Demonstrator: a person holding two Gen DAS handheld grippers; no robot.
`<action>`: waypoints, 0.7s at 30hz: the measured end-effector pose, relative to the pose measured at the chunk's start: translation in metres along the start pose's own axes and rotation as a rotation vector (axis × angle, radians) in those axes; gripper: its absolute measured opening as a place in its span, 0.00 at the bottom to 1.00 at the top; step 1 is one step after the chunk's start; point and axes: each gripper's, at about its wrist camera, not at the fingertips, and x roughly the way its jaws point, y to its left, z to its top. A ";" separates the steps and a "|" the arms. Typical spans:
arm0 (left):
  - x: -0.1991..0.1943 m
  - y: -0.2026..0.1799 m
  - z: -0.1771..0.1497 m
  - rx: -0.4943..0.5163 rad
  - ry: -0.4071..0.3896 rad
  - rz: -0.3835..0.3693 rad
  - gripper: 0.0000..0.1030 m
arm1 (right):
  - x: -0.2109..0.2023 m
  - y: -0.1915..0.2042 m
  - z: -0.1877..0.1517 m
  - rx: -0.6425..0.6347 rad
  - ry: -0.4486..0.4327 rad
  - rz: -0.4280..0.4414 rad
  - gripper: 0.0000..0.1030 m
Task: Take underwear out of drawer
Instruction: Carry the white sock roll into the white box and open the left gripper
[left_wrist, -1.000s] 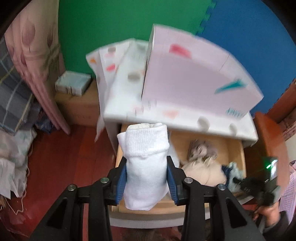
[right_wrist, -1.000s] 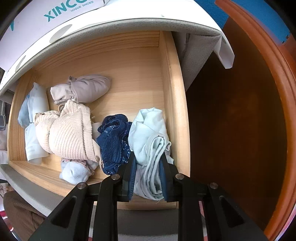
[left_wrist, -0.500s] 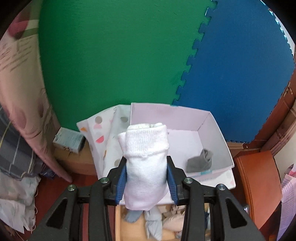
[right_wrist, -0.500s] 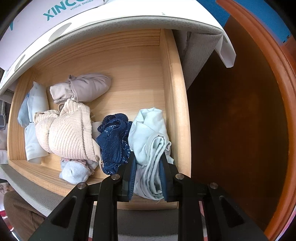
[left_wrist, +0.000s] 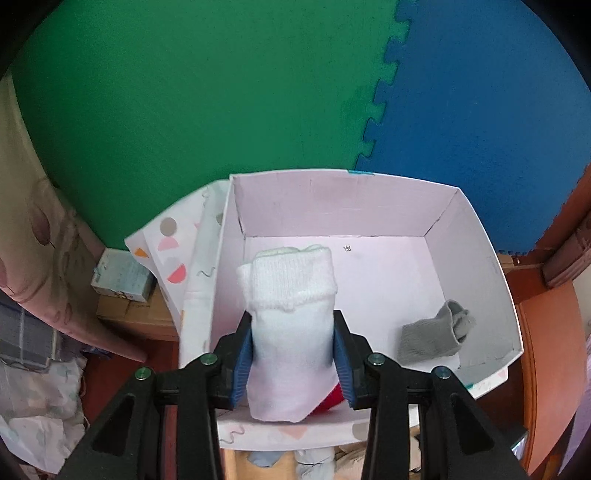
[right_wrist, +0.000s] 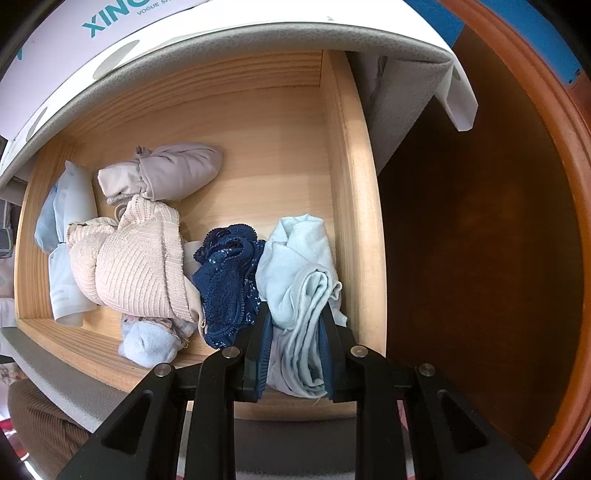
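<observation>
**One bundle over the box, another gripped in the drawer**

The left tool (left_wrist: 293, 354) has its blue pads pressed against the sides of a rolled white bundle (left_wrist: 291, 314), its jaws partly apart only because the roll fills them; it holds the bundle upright above the open pink box (left_wrist: 476, 236), which I take to be the drop-off place, since a grey rolled piece (left_wrist: 436, 338) already lies in the box's right corner; a red scrap shows under the bundle, what it is I cannot tell.

The right tool (right_wrist: 297, 349) points straight down into the wooden drawer (right_wrist: 347, 184) and is squeezed nearly closed on the lower end of a pale blue folded garment (right_wrist: 295, 266); that garment lies against the drawer's right wall, its upper part spilling out beyond the fingertips; pinching the thin end looks like a way to lift it clear of its neighbours.

Just left of the pads, touching the blue piece, sits a navy lace garment (right_wrist: 225, 273); further left a beige knitted heap (right_wrist: 136, 262), a taupe roll (right_wrist: 173, 173) behind it, and light blue pieces at the left wall.
</observation>
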 end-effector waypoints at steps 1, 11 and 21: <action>0.003 -0.001 0.001 -0.006 0.004 0.000 0.39 | 0.000 0.000 0.000 0.001 0.001 0.001 0.20; -0.001 -0.001 0.000 -0.021 0.006 0.009 0.48 | 0.002 -0.001 0.001 0.001 0.004 -0.006 0.20; -0.035 0.007 -0.012 -0.023 -0.046 0.002 0.53 | 0.000 0.003 0.000 -0.002 -0.003 -0.015 0.20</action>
